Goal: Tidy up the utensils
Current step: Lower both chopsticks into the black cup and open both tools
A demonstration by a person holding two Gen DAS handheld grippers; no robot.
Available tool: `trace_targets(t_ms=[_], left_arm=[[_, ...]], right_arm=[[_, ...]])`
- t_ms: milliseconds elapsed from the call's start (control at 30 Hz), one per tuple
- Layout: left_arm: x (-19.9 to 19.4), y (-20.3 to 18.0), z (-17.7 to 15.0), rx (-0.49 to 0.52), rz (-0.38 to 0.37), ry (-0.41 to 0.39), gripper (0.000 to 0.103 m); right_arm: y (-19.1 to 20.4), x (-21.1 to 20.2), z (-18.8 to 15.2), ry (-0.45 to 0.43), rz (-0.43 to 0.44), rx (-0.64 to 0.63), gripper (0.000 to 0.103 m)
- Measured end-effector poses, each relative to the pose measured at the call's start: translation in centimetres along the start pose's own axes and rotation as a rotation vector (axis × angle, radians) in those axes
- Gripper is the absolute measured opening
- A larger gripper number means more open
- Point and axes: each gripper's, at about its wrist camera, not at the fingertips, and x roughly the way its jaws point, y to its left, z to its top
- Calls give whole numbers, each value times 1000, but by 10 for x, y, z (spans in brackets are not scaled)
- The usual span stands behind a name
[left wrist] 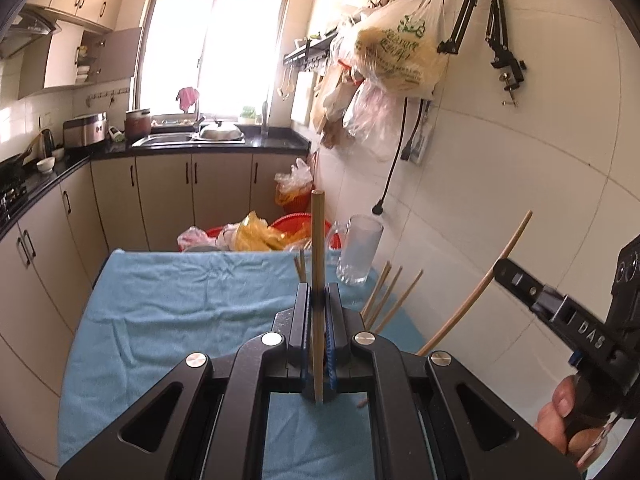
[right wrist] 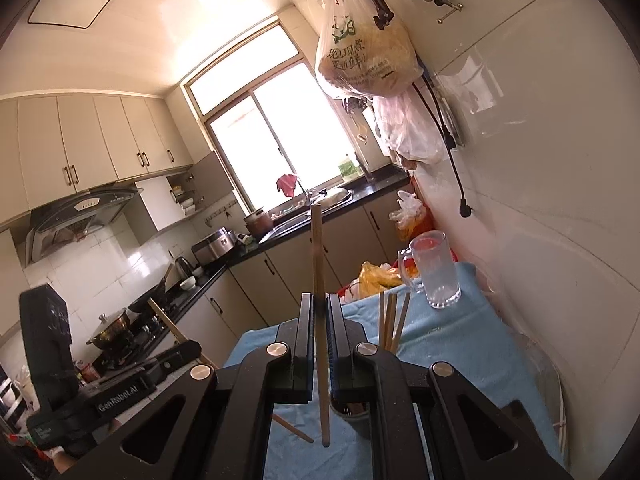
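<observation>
Each gripper is closed on one slim wooden chopstick. The left gripper (left wrist: 319, 300) pinches a round, pale-brown chopstick (left wrist: 318, 248) between black fingers with blue ribbed pads; the stick stands nearly upright, its blunt end above the fingertips and its lower end below them, over the table. The right gripper (right wrist: 320, 312) clamps a second chopstick (right wrist: 318, 256), squared near the top and narrowing towards the bottom, also close to upright.

More chopsticks (right wrist: 390, 320) of the same light wood stand bunched in a dark round holder (right wrist: 356, 412) near the right edge of the table, fanning outward. Another stick (right wrist: 292, 428) lies flat on the cloth just beside the holder. A clear glass mug (right wrist: 434, 272) with a handle and thick base stands at the far right corner.

The table carries a wrinkled, soft light-blue cloth (left wrist: 180, 312). Around it is a narrow kitchen: glossy white wall tiles, cream cabinets, a black counter (left wrist: 208, 148) with a steel sink, a bright window (left wrist: 212, 48), and plastic bags (left wrist: 400, 56) hanging from wall hooks.
</observation>
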Motion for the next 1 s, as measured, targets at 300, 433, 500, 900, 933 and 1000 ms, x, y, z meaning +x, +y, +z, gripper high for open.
trace_targets(t_ms=[300, 433, 500, 900, 933, 1000], left_arm=[[25, -6, 30, -9, -4, -14, 6], [40, -4, 34, -28, -9, 1, 6], [48, -3, 34, -35, -15, 12, 6], [98, 7, 5, -47, -9, 104, 6], [102, 8, 1, -45, -11, 112, 6], [108, 9, -5, -43, -9, 125, 6]], right_arm=[[-6, 15, 16, -25, -23, -9, 6], [-10, 28, 24, -23, -39, -15, 6], [-14, 33, 27, -21, -44, -15, 6], [-37, 81, 1, 66, -76, -5, 6], [-39, 84, -2, 75, -78, 0, 6], [-42, 89, -10, 94, -83, 1, 6]])
